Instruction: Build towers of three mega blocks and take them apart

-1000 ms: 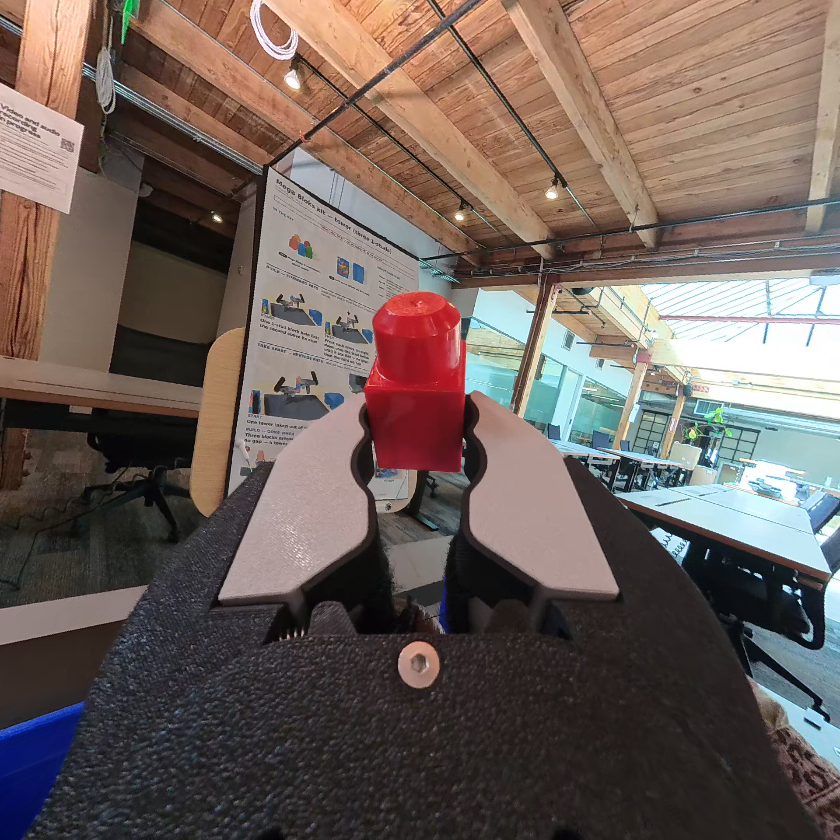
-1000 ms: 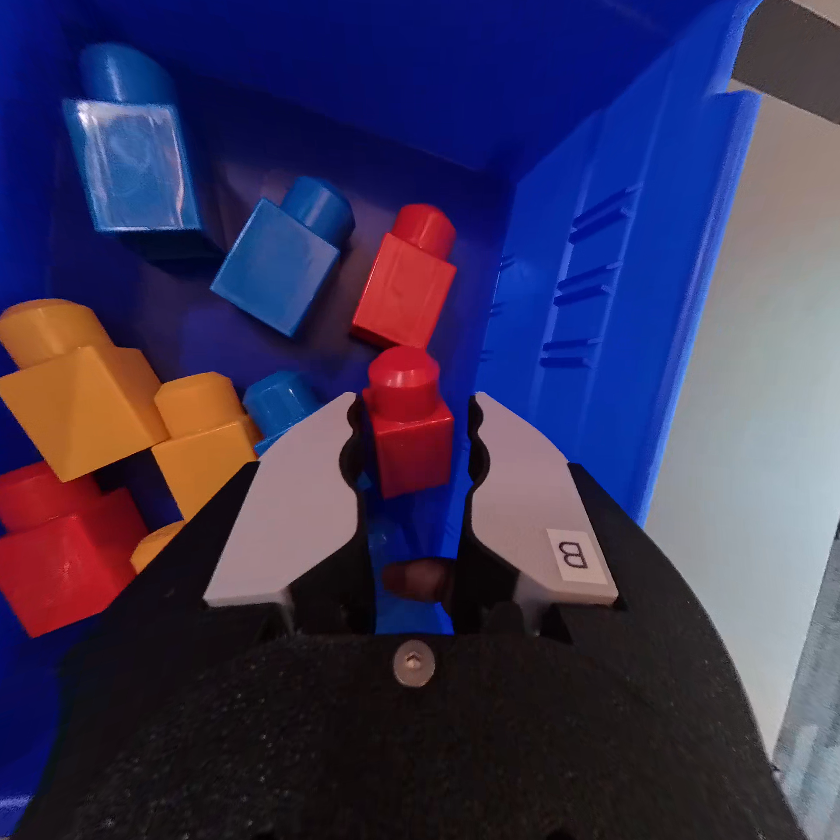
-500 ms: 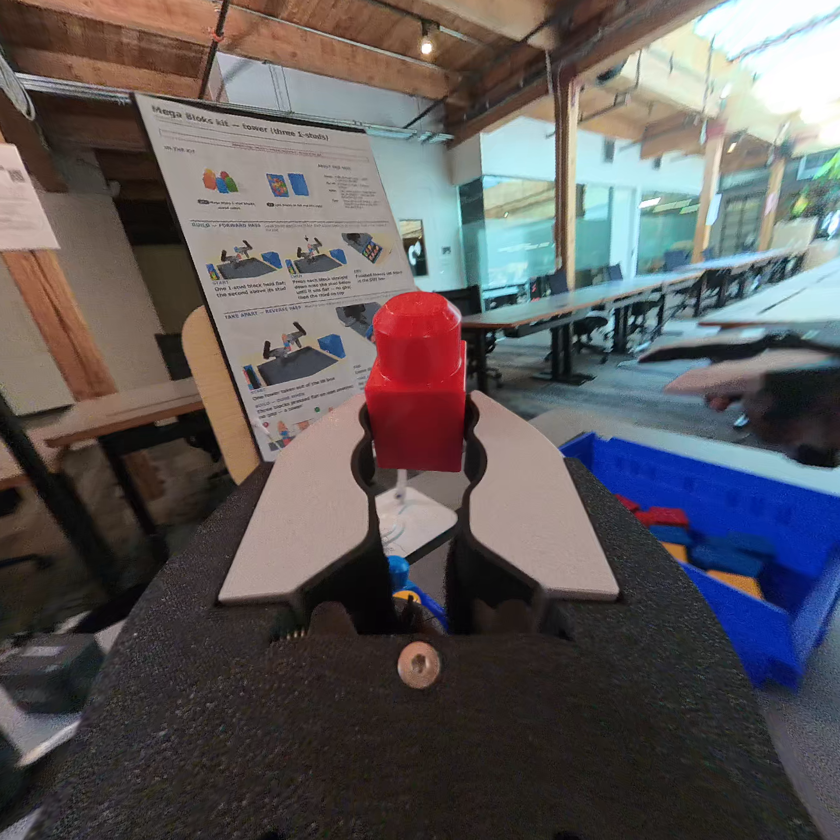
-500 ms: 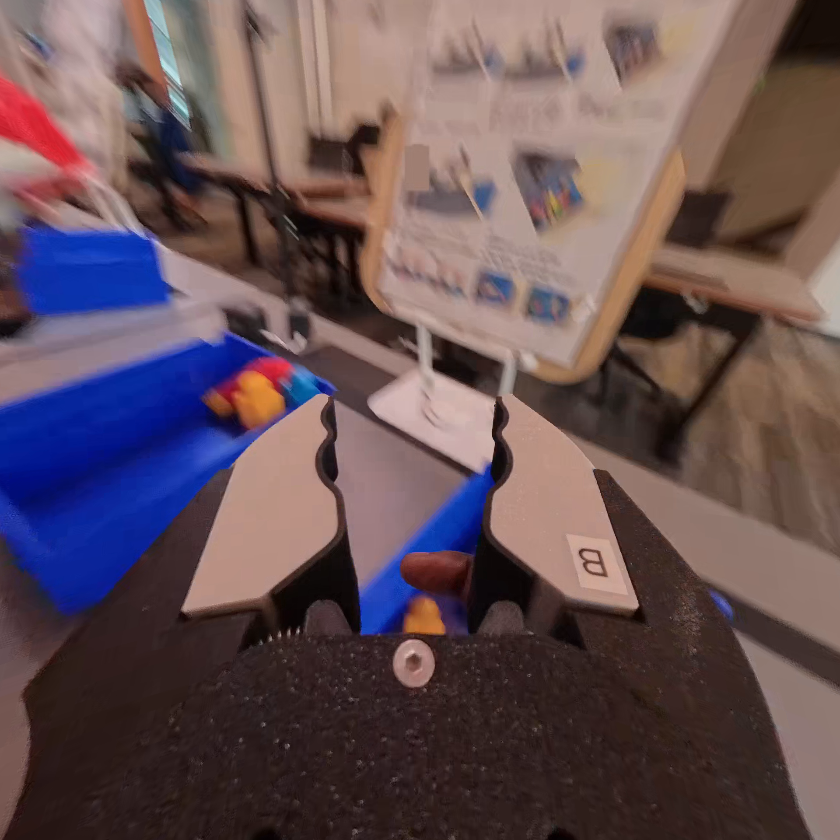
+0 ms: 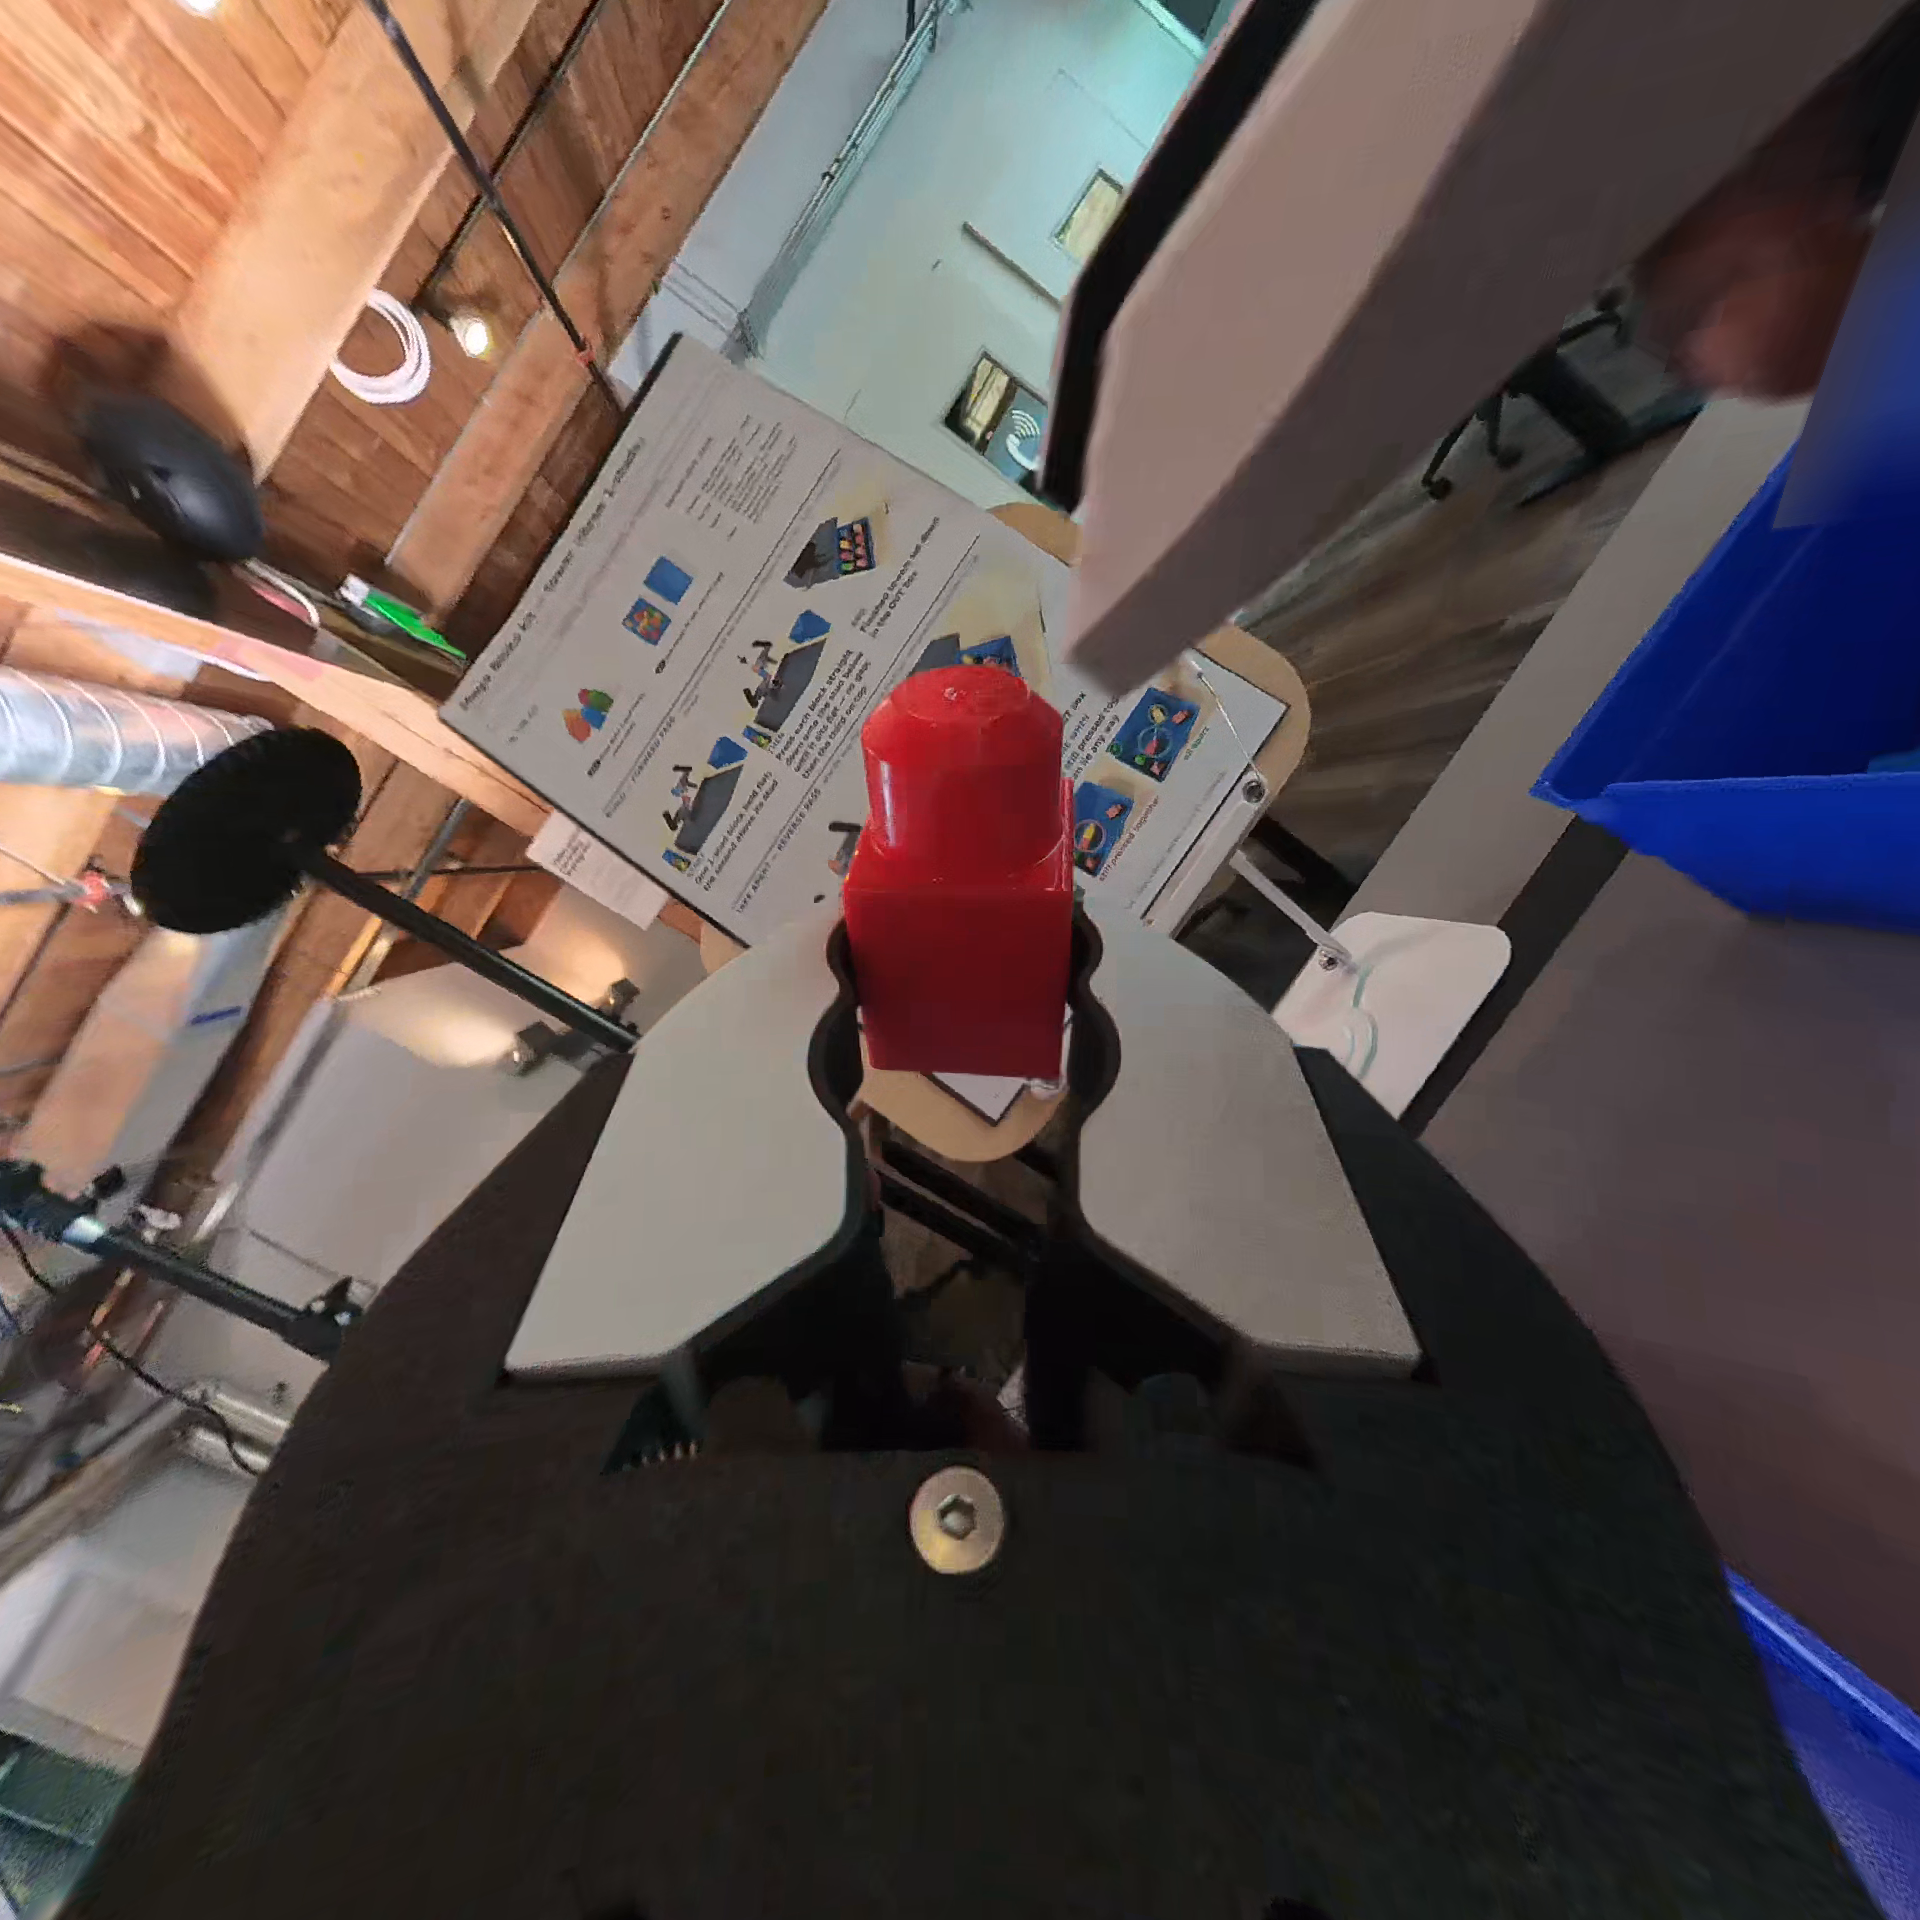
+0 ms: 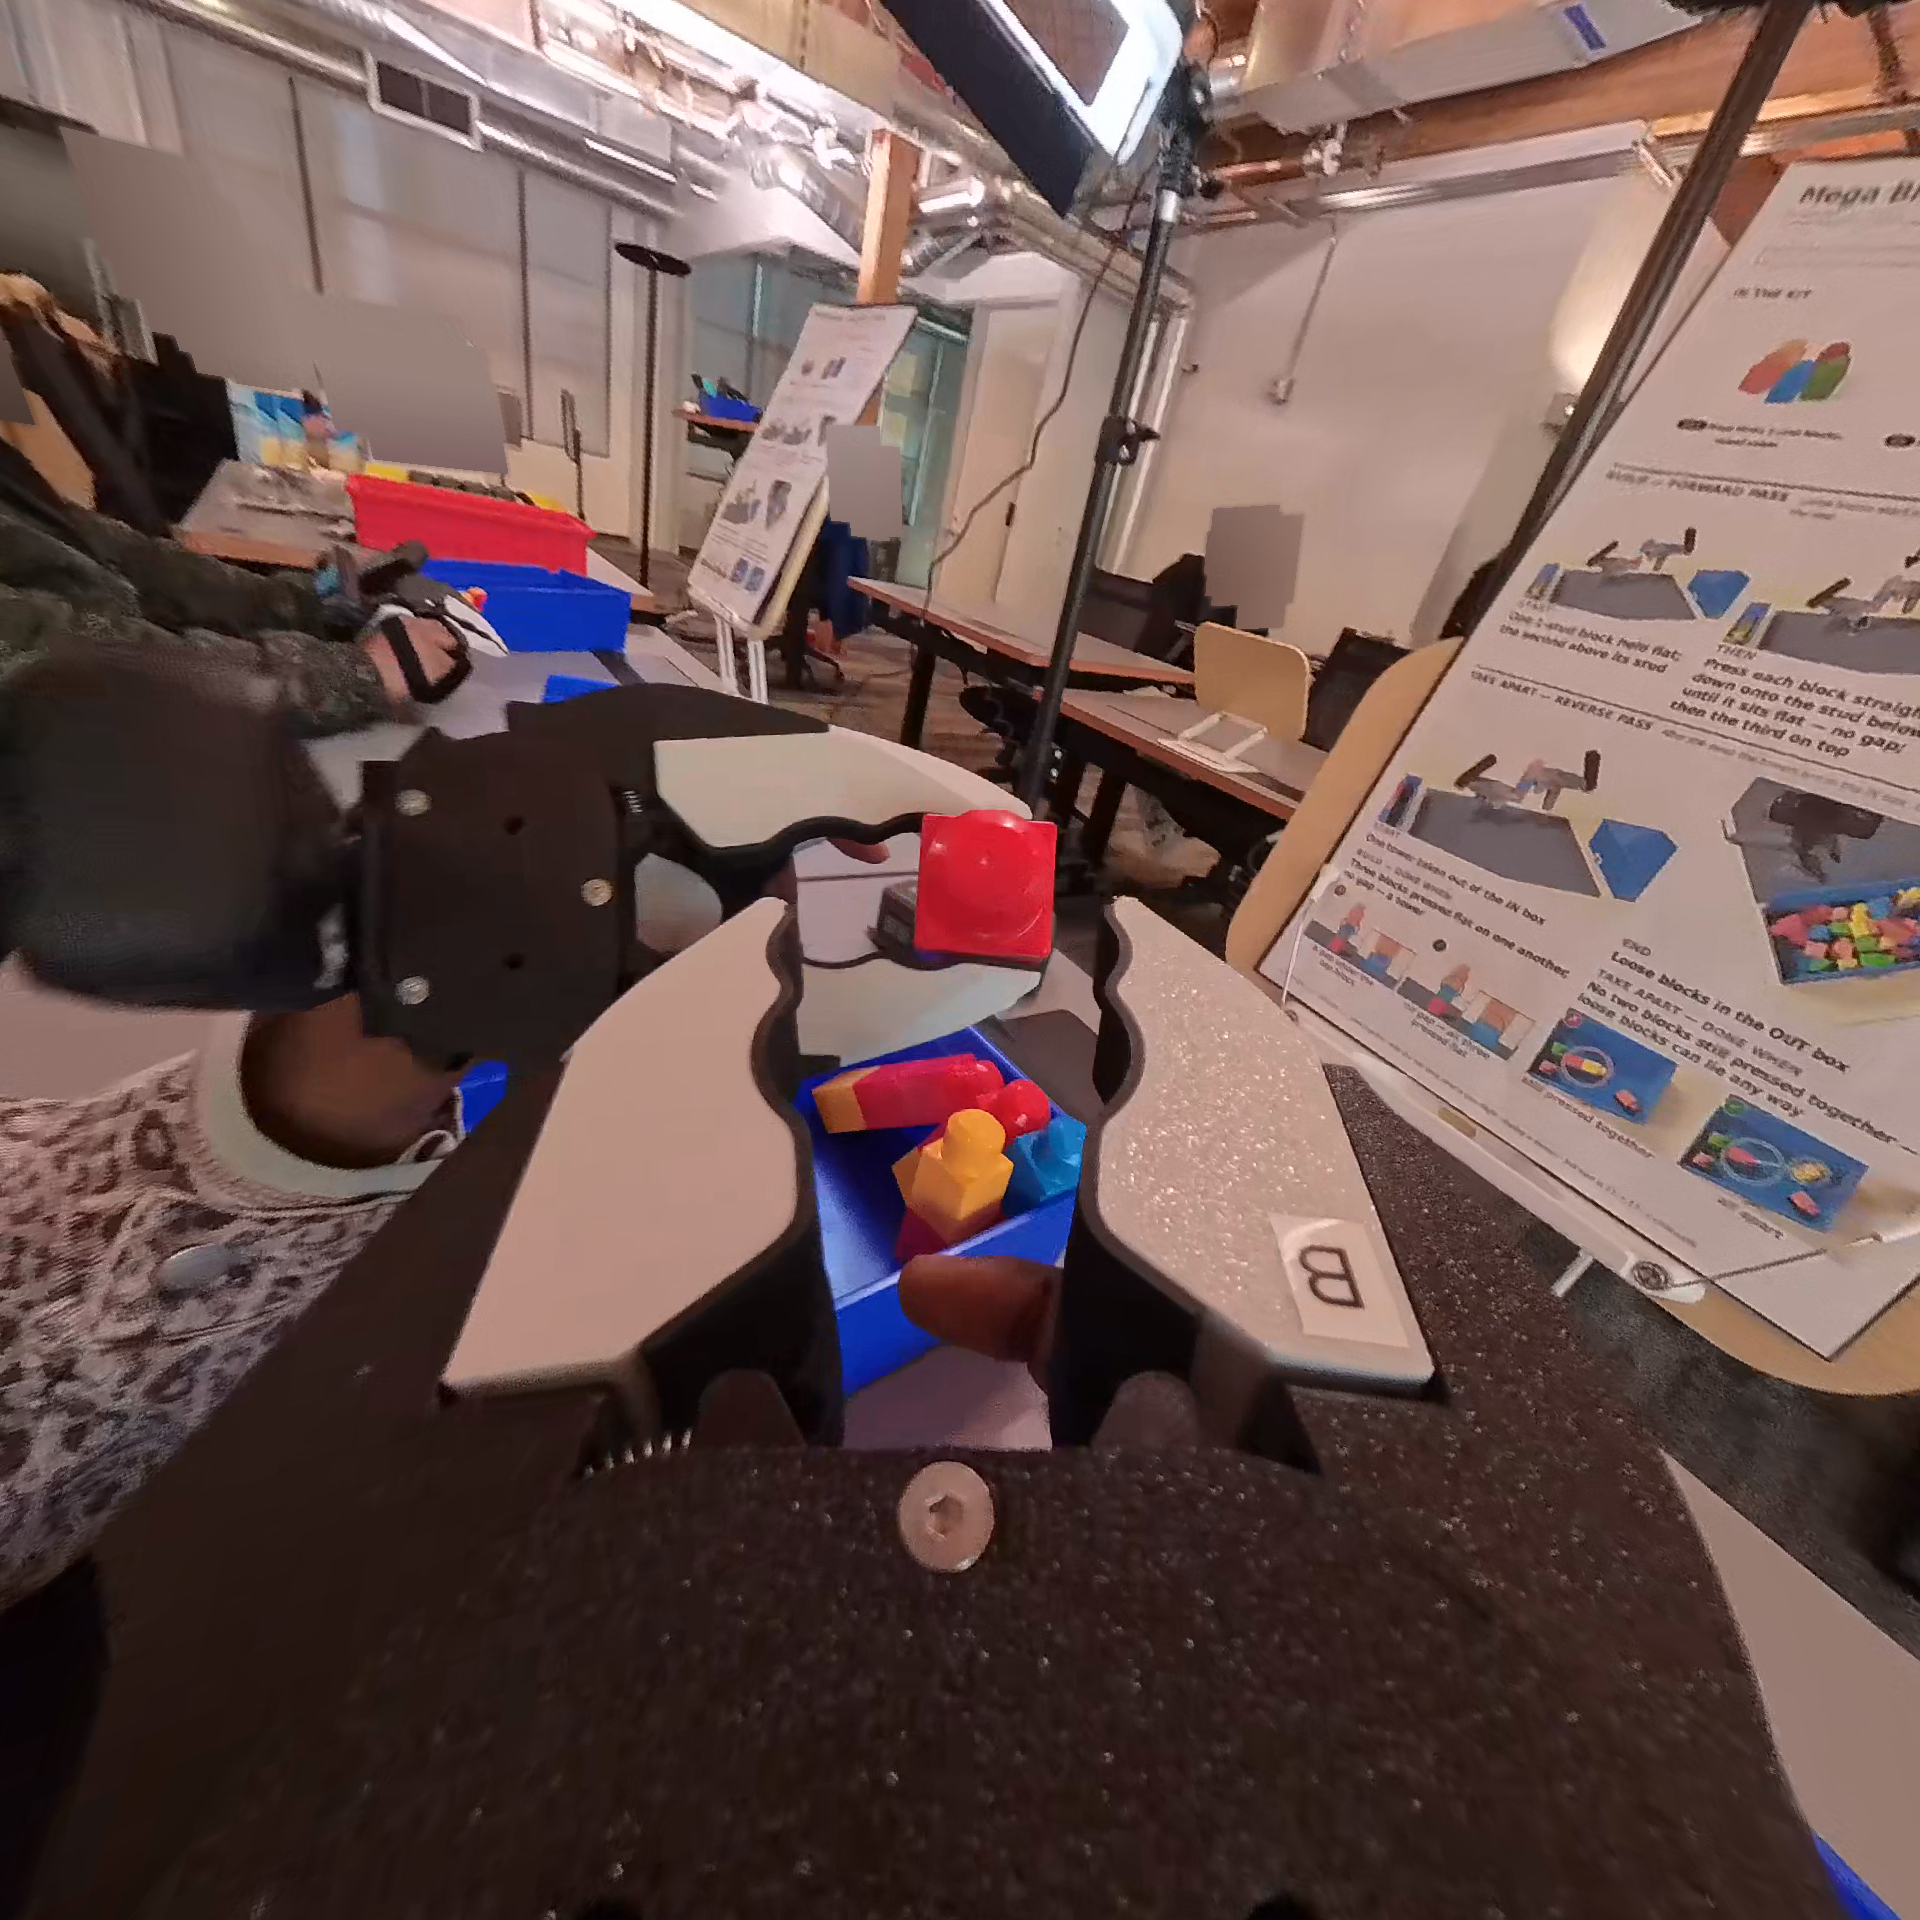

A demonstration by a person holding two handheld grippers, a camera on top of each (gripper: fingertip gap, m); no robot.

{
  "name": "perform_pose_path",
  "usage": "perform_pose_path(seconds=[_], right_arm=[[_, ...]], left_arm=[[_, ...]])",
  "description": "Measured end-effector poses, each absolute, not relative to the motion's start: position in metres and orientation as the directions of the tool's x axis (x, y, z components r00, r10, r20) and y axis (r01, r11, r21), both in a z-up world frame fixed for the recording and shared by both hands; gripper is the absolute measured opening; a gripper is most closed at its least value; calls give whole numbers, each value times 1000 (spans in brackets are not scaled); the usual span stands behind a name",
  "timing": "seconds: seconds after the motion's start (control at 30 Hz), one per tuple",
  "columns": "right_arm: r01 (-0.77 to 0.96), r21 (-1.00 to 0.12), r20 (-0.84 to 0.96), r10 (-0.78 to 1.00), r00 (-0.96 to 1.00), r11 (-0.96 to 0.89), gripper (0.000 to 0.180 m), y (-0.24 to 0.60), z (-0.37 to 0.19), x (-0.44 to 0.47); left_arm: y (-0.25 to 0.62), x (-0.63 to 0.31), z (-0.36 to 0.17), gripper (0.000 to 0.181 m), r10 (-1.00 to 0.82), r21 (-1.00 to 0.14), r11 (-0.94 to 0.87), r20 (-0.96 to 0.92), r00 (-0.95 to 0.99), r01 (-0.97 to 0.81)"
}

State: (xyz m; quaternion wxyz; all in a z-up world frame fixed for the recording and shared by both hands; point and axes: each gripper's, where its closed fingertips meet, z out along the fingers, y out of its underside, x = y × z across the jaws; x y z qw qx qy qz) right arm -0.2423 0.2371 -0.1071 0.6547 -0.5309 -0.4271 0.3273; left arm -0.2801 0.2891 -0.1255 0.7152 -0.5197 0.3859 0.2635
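The left gripper (image 5: 961,977) pinched a red block (image 5: 961,914) between its fingers, stud outward, in open air beside the blue bin's (image 5: 1787,727) rim. The right gripper (image 6: 945,966), fingers spread and empty, faced that block (image 6: 985,888) above a second bin (image 6: 862,1226) of loose blocks (image 6: 951,1153).

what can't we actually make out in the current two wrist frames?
- Left wrist view: the red block's underside is hidden between the left gripper's fingers.
- Left wrist view: the right gripper shows only as a blurred grey finger cut off by the top edge.
- Right wrist view: the blue bin is mostly hidden behind the open right gripper; block count unclear.
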Motion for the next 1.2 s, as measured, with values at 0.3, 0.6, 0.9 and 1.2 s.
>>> perform_pose_path(seconds=[0.3,0.6,0.9,1.2], right_arm=[[12,-956,253,807,533,292,0,251,-100,-238],[-18,-969,212,868,448,246,25,238,-98,-221],[164,-964,262,832,489,207,50,247,-121,-246],[140,-956,288,726,625,258,27,262,-103,-216]], left_arm=[[285,-261,-138,54,-126,-513,365,-854,504,-777],[277,-261,-130,36,-261,-653,415,-753,605,-634],[276,-254,-130,36,-139,-521,430,-845,516,-738],[270,-279,-112,61,-195,-660,421,-736,649,-622]])
